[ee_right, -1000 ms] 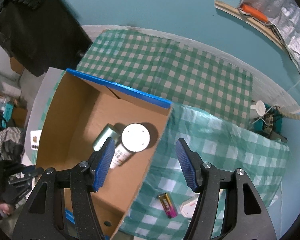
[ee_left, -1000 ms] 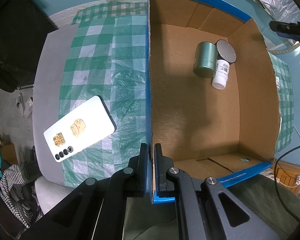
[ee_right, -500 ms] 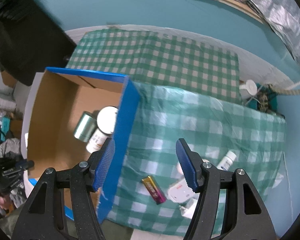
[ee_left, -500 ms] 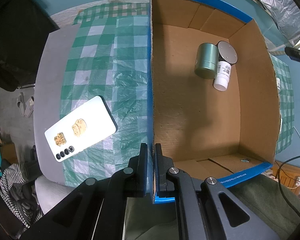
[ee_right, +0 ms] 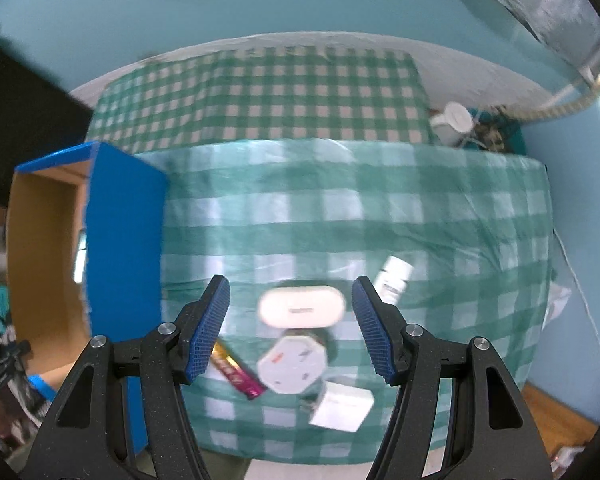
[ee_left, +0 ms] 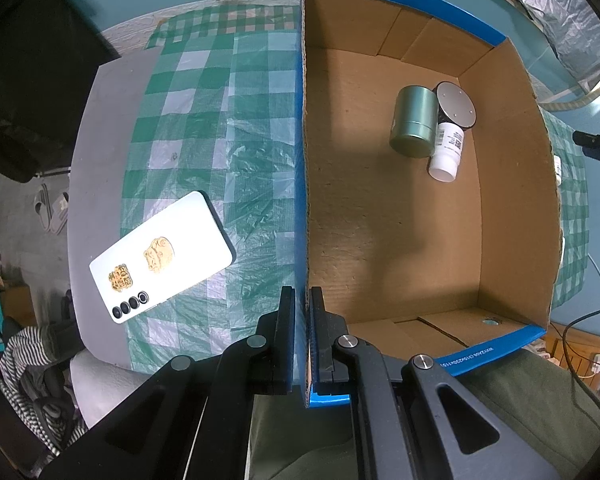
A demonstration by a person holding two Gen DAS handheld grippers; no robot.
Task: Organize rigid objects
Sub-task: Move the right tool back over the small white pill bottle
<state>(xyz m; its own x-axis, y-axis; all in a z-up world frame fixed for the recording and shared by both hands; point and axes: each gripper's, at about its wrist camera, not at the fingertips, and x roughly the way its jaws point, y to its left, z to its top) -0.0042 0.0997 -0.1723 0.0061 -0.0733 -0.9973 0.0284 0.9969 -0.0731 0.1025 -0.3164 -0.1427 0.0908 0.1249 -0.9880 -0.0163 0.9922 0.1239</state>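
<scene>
My left gripper (ee_left: 300, 320) is shut on the left wall of the open cardboard box (ee_left: 305, 184), near its front corner. On the box floor lie a green tin (ee_left: 414, 122), a black round puck (ee_left: 456, 106) and a white bottle (ee_left: 446, 152). My right gripper (ee_right: 290, 320) stands open above the checked cloth, with nothing pressed between its pads. Below it lie a white oval case (ee_right: 302, 306), a white octagonal gadget (ee_right: 292, 366), a gold and pink battery (ee_right: 238, 372), a white charger (ee_right: 342, 406) and a small white bottle (ee_right: 394, 276). The box (ee_right: 120, 240) stands to the left.
A white phone (ee_left: 160, 256) lies face down on the cloth left of the box. A white cup and tangled cables (ee_right: 456, 122) sit at the table's far right corner. The cloth (ee_right: 380, 208) beyond the small items is bare.
The right gripper has swung right, from over the box to over the loose items on the cloth, and sunk a little. The left gripper keeps still on the box wall.
</scene>
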